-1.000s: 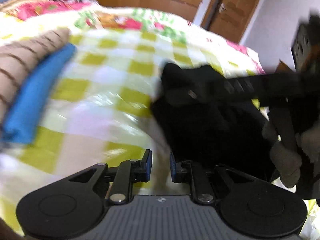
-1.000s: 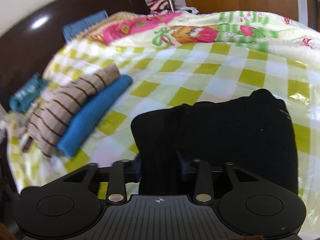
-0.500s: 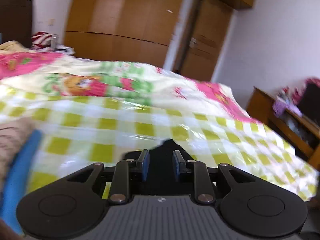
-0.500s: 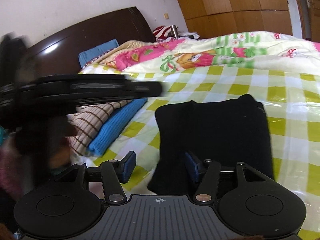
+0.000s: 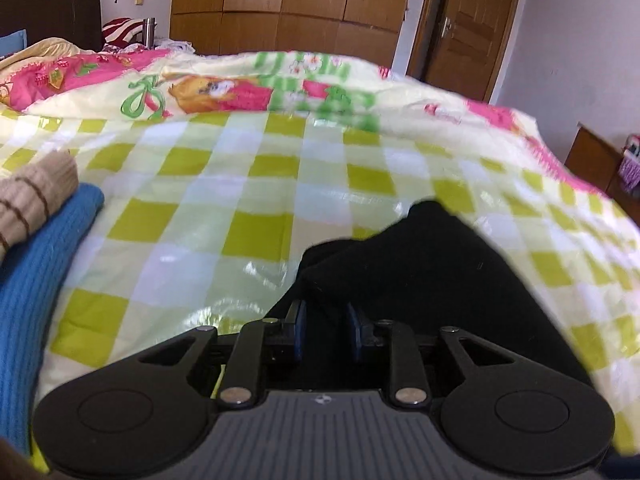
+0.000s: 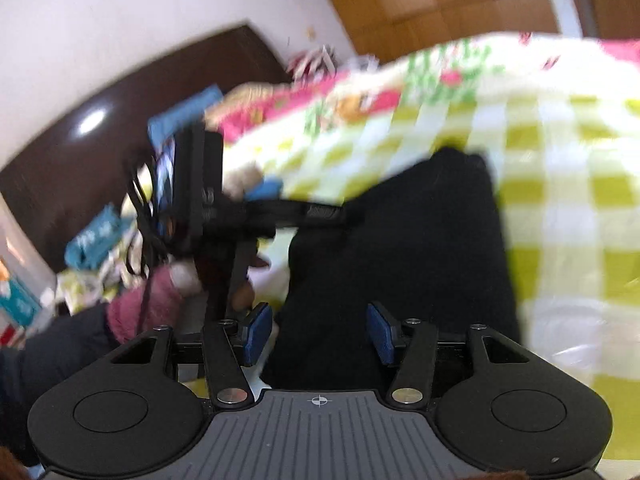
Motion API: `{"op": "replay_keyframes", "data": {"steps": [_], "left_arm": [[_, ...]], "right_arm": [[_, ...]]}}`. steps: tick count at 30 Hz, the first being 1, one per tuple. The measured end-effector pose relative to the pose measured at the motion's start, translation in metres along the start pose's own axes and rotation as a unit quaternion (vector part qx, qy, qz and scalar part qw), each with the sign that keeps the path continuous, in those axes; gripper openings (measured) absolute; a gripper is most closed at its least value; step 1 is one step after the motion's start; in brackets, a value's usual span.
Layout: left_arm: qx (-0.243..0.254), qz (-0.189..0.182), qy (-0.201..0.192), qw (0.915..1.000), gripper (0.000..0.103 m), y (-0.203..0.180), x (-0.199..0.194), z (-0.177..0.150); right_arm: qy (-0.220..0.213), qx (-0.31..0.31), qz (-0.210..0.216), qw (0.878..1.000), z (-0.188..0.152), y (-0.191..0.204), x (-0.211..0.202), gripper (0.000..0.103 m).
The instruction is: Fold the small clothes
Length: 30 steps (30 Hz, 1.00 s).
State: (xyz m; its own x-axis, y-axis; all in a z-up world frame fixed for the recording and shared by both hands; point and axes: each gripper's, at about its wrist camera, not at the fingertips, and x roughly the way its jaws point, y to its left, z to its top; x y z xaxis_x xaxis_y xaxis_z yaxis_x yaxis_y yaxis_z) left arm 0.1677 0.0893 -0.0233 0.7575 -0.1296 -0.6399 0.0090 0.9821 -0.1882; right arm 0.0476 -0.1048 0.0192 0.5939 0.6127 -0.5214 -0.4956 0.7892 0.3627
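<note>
A bed is covered by a glossy checked sheet (image 5: 248, 216) in yellow-green and white squares, on which light is reflected in bright patches. Behind it, a cartoon-printed quilt (image 5: 224, 88) in pink, green and cream is heaped across the far side of the bed. A dark wooden headboard (image 6: 120, 128) is seen at the head of the bed against a white wall, and the far wall is lined by a brown wooden wardrobe (image 5: 280, 4), with a wooden door (image 5: 468, 20) beside it.

The black garment (image 5: 432, 272) is laid flat on the checked sheet, folded into a rough block. At the left edge of the left wrist view, a folded blue knit (image 5: 36, 276) is seen with a beige brown-striped knit (image 5: 32, 200) resting against it; both are kept well apart from the black garment.

The left gripper (image 5: 326, 334) is closed down to a narrow gap, with a fold of the black garment pinched between its blue pads. The right gripper (image 6: 320, 334) is held with its jaws spread wide, the near edge of the black garment lying between them ungripped
</note>
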Motion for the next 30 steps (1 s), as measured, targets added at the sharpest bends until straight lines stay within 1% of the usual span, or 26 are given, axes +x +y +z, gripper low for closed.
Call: {"op": "replay_keyframes", "data": {"steps": [3, 5, 6, 7, 9, 11, 13, 16, 18, 20, 23, 24, 26, 27, 28, 30], "left_arm": [[0.029, -0.001, -0.023, 0.9993, 0.039, -0.011, -0.015, 0.004], [0.048, 0.003, -0.022, 0.9986, 0.039, -0.016, -0.01, 0.007], [0.05, 0.0, -0.017, 0.9986, 0.039, -0.018, -0.007, 0.006], [0.05, -0.005, -0.01, 0.9987, 0.039, -0.019, -0.002, 0.006], [0.061, 0.008, -0.001, 0.9981, 0.04, -0.02, 0.01, 0.003], [0.085, 0.023, 0.008, 0.9961, 0.041, -0.02, 0.024, -0.001], [0.094, 0.027, 0.01, 0.9952, 0.041, -0.017, 0.033, -0.003], [0.106, 0.025, 0.005, 0.994, 0.041, -0.018, 0.041, -0.003], [0.106, 0.025, 0.002, 0.994, 0.041, -0.019, 0.037, -0.002], [0.097, 0.019, -0.007, 0.9951, 0.04, -0.017, 0.022, -0.001], [0.073, 0.004, -0.024, 0.997, 0.04, -0.013, -0.012, 0.001], [0.067, -0.007, -0.034, 0.9972, 0.04, -0.013, -0.026, 0.0], [0.058, -0.034, -0.033, 0.9972, 0.04, -0.016, -0.044, -0.008], [0.064, -0.046, -0.03, 0.9964, 0.04, -0.02, -0.05, -0.015], [0.073, -0.047, -0.025, 0.9959, 0.041, -0.023, -0.053, -0.02], [0.104, -0.027, -0.002, 0.9943, 0.042, -0.028, -0.047, -0.035]], "right_arm": [[-0.036, 0.024, -0.05, 0.998, 0.001, -0.021, -0.029, 0.053], [-0.033, 0.047, -0.086, 0.995, -0.001, -0.042, -0.032, 0.055], [-0.029, 0.071, -0.084, 0.994, -0.003, -0.053, -0.03, 0.055], [-0.024, 0.098, -0.071, 0.992, -0.005, -0.064, -0.027, 0.055], [0.001, 0.142, -0.052, 0.989, -0.009, -0.081, -0.013, 0.055], [0.012, 0.156, -0.053, 0.986, -0.015, -0.085, -0.005, 0.055], [0.028, 0.162, -0.042, 0.986, -0.021, -0.084, -0.002, 0.055], [0.047, 0.161, -0.036, 0.985, -0.032, -0.075, -0.004, 0.055], [0.057, 0.148, -0.049, 0.986, -0.035, -0.066, -0.008, 0.055], [0.059, 0.134, -0.059, 0.987, -0.029, -0.06, -0.013, 0.055], [0.047, 0.131, -0.06, 0.988, -0.021, -0.057, -0.024, 0.055], [0.04, 0.125, -0.063, 0.989, -0.018, -0.055, -0.026, 0.055], [0.027, 0.113, -0.065, 0.991, -0.013, -0.05, -0.025, 0.055], [0.029, 0.112, -0.063, 0.991, -0.011, -0.05, -0.019, 0.055], [0.032, 0.112, -0.062, 0.991, -0.01, -0.049, -0.014, 0.055], [0.036, 0.098, -0.069, 0.992, -0.011, -0.047, -0.004, 0.056]]}}
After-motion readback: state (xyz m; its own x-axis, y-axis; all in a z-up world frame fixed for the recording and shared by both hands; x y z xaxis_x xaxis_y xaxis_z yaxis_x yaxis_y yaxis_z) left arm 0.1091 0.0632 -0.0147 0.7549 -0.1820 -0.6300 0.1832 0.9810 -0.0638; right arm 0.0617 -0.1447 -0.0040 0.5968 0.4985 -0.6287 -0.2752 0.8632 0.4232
